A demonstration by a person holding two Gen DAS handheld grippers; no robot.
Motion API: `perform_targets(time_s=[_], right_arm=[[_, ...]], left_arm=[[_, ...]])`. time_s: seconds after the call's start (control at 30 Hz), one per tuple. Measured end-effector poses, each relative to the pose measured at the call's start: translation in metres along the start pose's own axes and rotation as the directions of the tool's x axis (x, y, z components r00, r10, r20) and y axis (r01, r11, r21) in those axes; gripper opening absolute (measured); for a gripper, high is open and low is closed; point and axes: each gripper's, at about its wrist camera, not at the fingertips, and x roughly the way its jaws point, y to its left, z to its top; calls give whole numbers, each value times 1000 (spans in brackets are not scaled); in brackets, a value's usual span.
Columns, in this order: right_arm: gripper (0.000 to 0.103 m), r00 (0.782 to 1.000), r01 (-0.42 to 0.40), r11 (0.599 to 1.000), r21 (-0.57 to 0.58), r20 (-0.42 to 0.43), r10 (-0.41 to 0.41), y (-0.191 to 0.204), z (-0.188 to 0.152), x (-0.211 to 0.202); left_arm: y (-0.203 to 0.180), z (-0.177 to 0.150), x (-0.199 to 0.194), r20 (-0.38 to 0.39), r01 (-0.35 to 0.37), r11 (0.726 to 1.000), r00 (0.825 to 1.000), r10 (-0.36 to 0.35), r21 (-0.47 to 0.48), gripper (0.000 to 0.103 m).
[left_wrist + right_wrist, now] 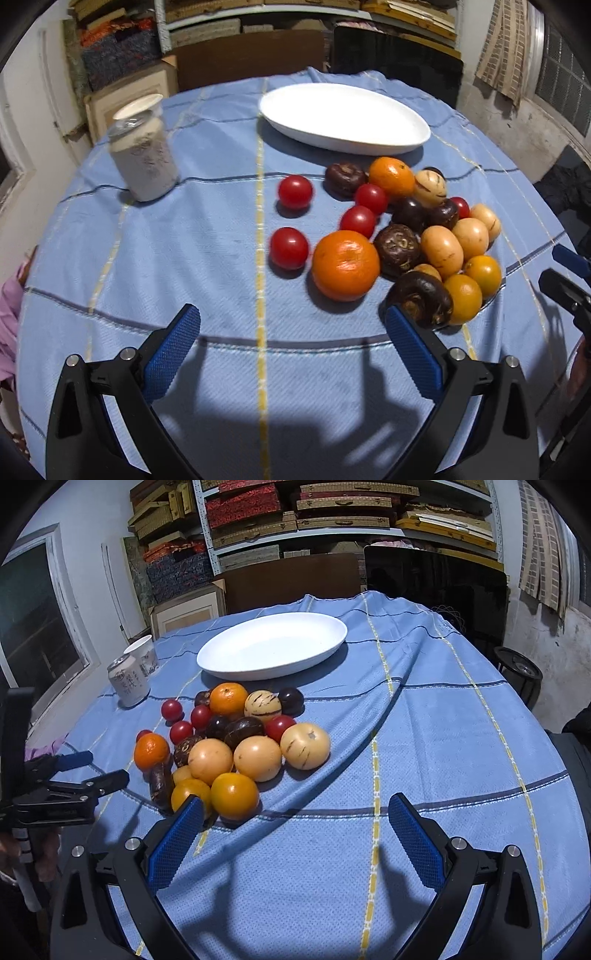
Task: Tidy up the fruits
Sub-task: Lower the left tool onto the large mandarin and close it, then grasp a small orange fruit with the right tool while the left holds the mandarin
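A pile of fruit lies on the blue cloth: oranges (pixel 345 270) (pixel 228 699), red tomatoes (pixel 288 247) (pixel 172 709), dark brown fruits (pixel 421 298) (pixel 244 731), and pale yellow fruits (pixel 441 252) (pixel 305 745). An empty white oval plate (pixel 343 117) (pixel 273 646) stands behind the pile. My left gripper (pixel 291 332) is open and empty, just in front of the pile; it also shows in the right wrist view (pixel 92 768). My right gripper (pixel 295 819) is open and empty, in front and to the right of the pile; its fingers (pixel 565 273) show at the left wrist view's right edge.
A drink can (pixel 146 162) (pixel 128 685) and a white cup (pixel 144 653) stand at the left on the blue checked tablecloth (pixel 184 258) (pixel 443 738). Shelves with boxes (pixel 332 513) and a dark panel (pixel 436 587) are behind the table.
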Motion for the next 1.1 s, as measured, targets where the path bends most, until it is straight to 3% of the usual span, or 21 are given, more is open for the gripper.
perform_targets(time_s=[0.13,0.2,0.37,0.53,0.77,0.97,1.1], right_arm=[[100,1000,-6,1000,6,-1,6,-3,6,2],[100,1000,-9,1000,5,0,9,-3,8,3],[100,1000,-12,1000,10,-11,12,-7,10,7],[100,1000,-21,1000,7,-16,21,-7,12,8],[100,1000,1,1000,-5,-14,-1,-9,12,7],[100,997,50,995,-84,-46,-54,-5,7,11],[96,997,2,986,-165,-76,-14,9,0,14]], left_arm=[[-10,6,16,-45,41,999,998,-40,0,63],[-10,8,24,-76,51,998,996,-53,-28,62],[-16,16,33,-95,89,994,991,-94,-63,47],[-18,26,39,-101,96,989,989,-107,-109,46],[-22,32,39,-68,74,994,994,-80,-81,44],[-18,19,25,-54,98,993,993,-102,-70,43],[-13,8,13,-40,106,992,993,-109,-73,43]])
